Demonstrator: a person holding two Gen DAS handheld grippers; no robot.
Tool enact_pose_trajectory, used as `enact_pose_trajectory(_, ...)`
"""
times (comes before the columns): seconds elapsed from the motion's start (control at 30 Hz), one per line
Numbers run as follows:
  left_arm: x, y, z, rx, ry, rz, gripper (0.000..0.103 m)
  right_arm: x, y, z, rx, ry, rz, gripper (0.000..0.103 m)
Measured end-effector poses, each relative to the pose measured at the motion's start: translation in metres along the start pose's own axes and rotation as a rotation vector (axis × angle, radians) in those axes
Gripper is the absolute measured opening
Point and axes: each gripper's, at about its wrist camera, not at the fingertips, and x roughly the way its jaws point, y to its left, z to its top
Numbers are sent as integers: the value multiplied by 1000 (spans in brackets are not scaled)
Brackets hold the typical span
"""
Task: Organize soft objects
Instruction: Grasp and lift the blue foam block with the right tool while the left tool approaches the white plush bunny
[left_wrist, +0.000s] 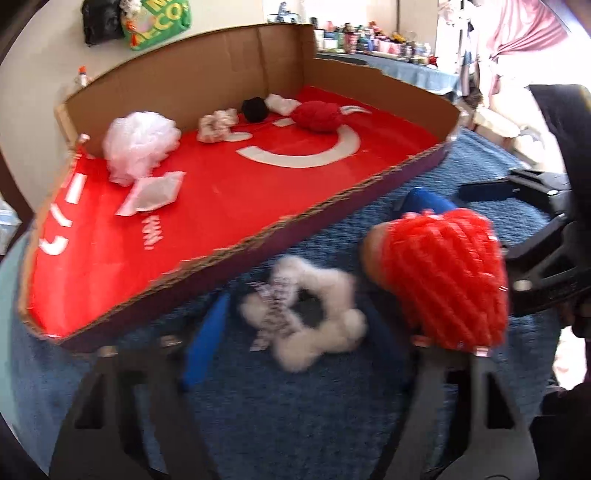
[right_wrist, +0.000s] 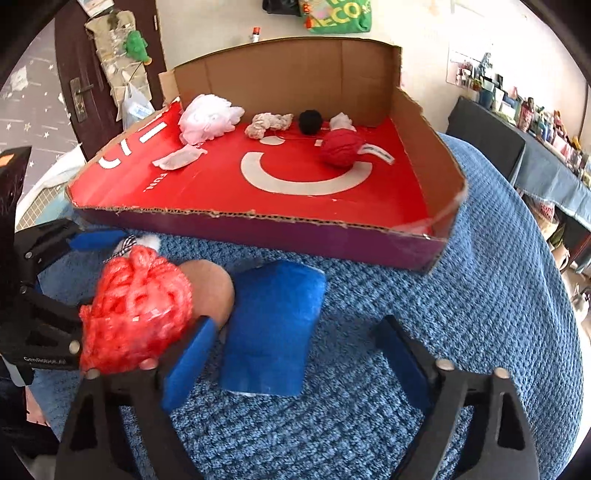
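A white fluffy scrunchie (left_wrist: 314, 321) lies on the blue knitted cover (left_wrist: 295, 413) between the fingers of my left gripper (left_wrist: 314, 326). Its blue left pad (left_wrist: 207, 339) stands apart from the scrunchie, and the right pad is hidden behind a red mesh bundle (left_wrist: 439, 280) with a tan lump inside. In the right wrist view, my right gripper (right_wrist: 295, 332) stands open around a blue plush pad (right_wrist: 273, 325), with its right finger clear of the pad. The red mesh bundle (right_wrist: 136, 310) lies just left of it.
A cardboard tray (right_wrist: 258, 225) with a red floor stands just beyond. It holds a white mesh pouf (right_wrist: 207, 118), a beige scrunchie (right_wrist: 267, 123), a black pom (right_wrist: 310, 122), a red yarn ball (right_wrist: 340, 147) and a white packet (right_wrist: 181, 158). A cluttered table (right_wrist: 546, 162) stands to the right.
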Motion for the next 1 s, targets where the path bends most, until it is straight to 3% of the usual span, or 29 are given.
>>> enact_pose_trajectory(0.03, -1, -2, 0, 0, -7, -2, 57, -1, 1, 0, -5, -7, 9, 75)
enact_pose_trajectory(0.1, -4, -2, 0, -3, -25, -2, 54, -3, 2, 0, -10, -17, 44, 44)
enact_pose_trajectory(0.13, -8, -1, 0, -9, -38, -9, 53, -4, 2, -1, -10, -19, 51, 41)
enact_pose_trajectory(0.2, -15, 1, 1, -27, -63, -18, 33, -9, 1, -3, -8, -36, 50, 26)
enact_pose_trajectory(0.23, -19, 3, 1, -39, -67, -23, 33, -13, 1, -4, -9, -41, 48, 25)
enact_pose_trajectory(0.47, -18, 8, -3, -65, -53, -58, 33, -30, -5, -2, 6, -88, 45, 24)
enact_pose_trajectory(0.53, -19, 5, -4, -56, -60, -53, 41, -31, -5, -4, 7, -88, 42, 24)
enact_pose_trajectory(0.6, -19, 3, -4, -48, -65, -63, 70, -32, -6, -5, 11, -85, 41, 24)
enact_pose_trajectory(0.8, -12, 1, -5, -40, -39, -46, 70, -29, -13, -9, 31, -71, 43, 26)
enact_pose_trajectory(0.93, 0, -3, -6, -13, 12, -24, 70, -25, -14, -14, 34, -57, 28, 47)
enact_pose_trajectory(1.0, 0, -4, -6, -7, 12, -18, 70, -23, -15, -16, 34, -54, 11, 71)
